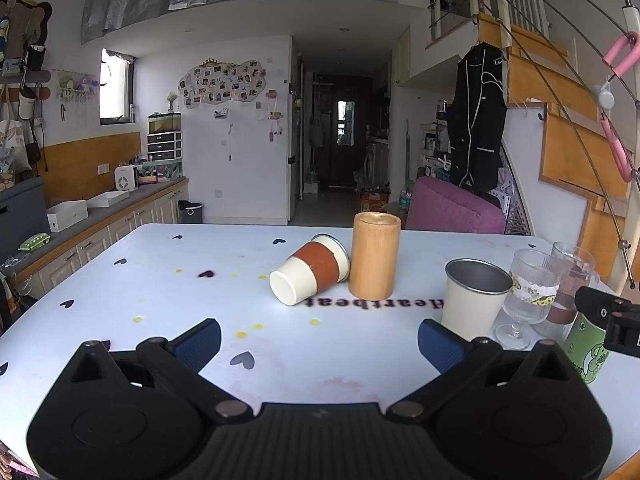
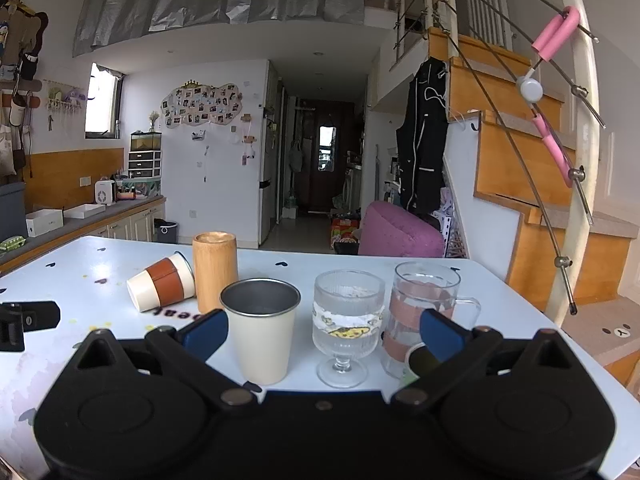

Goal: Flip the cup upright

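The pale blue table (image 1: 120, 280) with dark heart prints carries everything. Both black two-finger grippers hover low over it with blue pads spread wide, gripping nothing: the left gripper (image 1: 319, 340) faces the fallen cup, the right gripper (image 2: 324, 330) faces the upright ones. A tall bamboo cylinder (image 1: 374, 258) stands mid-table. Touching its left side lies the cream cup with a brown sleeve (image 1: 310, 269) (on its side, base toward the camera). Rightward stand a cream steel-lined tumbler (image 2: 262, 330), a ribbed glass goblet (image 2: 347, 322) and a clear glass mug (image 2: 424, 304).
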{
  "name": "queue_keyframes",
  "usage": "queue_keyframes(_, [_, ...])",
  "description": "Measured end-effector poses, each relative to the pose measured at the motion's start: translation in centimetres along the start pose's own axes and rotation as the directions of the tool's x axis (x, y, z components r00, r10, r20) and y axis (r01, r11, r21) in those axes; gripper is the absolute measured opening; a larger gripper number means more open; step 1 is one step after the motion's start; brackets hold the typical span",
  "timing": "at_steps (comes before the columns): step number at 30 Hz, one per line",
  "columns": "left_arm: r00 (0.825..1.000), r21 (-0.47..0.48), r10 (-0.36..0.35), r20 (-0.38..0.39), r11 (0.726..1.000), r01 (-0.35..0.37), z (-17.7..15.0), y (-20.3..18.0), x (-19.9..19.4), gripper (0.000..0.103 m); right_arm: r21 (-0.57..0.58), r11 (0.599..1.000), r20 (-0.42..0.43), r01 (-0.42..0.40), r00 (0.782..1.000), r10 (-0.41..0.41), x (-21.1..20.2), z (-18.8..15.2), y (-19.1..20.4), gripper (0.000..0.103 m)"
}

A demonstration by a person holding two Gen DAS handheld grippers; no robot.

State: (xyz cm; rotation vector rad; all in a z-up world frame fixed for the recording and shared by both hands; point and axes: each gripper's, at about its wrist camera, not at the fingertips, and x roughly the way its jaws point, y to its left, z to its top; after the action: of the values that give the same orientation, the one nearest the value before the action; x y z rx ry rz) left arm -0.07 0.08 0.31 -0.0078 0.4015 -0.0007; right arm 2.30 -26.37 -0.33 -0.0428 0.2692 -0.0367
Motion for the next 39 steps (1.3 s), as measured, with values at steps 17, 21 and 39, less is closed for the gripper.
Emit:
queue_keyframes(17, [1.0, 0.001, -0.001, 0.0, 1.0, 0.001, -0.17, -0.38, 0.16, 0.103, -0.001, 1.0, -0.006, 0.004, 1.0, -0.004, -0.08, 0.23, 0.31, 0.103])
queue_keyframes(21, [1.0, 0.0, -0.001, 0.0, 1.0, 0.001, -0.17, -0.4, 0.16, 0.103, -0.001, 1.0, -0.006, 0.004, 1.0, -0.004, -0.15, 0.24, 0.26, 0.103])
queue_keyframes(39, [1.0, -0.001, -0.001, -0.001, 1.0, 0.001, -0.13, -0.37, 0.14, 0.103, -0.001, 1.0, -0.006, 0.005, 1.0, -0.005, -0.1, 0.26, 0.32, 0.103])
